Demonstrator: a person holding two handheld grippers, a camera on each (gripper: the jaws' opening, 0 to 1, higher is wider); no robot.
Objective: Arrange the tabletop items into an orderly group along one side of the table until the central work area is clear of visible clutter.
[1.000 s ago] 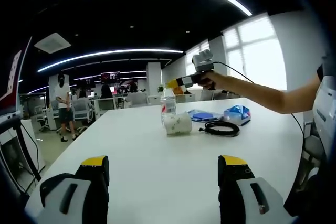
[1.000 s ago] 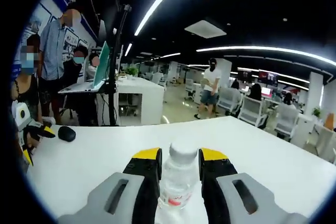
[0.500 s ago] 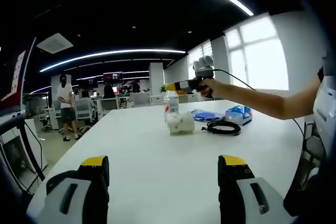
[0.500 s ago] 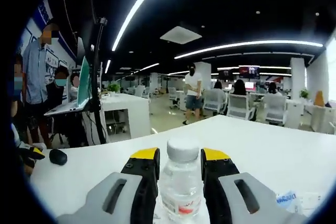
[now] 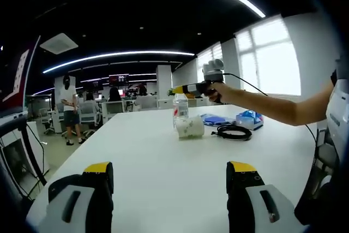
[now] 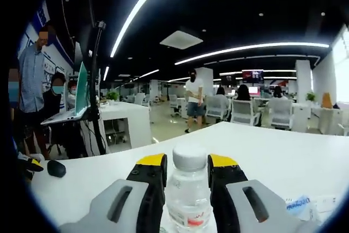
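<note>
The right gripper [image 6: 185, 170] has its jaws closed against both sides of a clear water bottle [image 6: 188, 197], just below the white cap. In the left gripper view the same bottle [image 5: 180, 111] stands upright on the white table [image 5: 163, 156] at about 12 o'clock, touching or just behind a paper cup [image 5: 190, 127] that lies on its side. A coiled black cable [image 5: 234, 132], a blue flat item [image 5: 211, 118] and a blue-and-white packet [image 5: 248, 119] sit near it toward 1 o'clock.

The left gripper [image 5: 170, 181] hangs low over the near table edge with its jaws wide apart and nothing between them.

Step in hand, as judged: relocating the bottle into the group at the far side. It cannot be told whether the bottle base rests on the table or is lifted.

The next move calls for setting the bottle upright beside the other items, clear of the cup, then parting the jaws. A black mouse [image 6: 56, 168] at 9 o'clock in the right gripper view lies well apart from the group and likely needs collecting.
</note>
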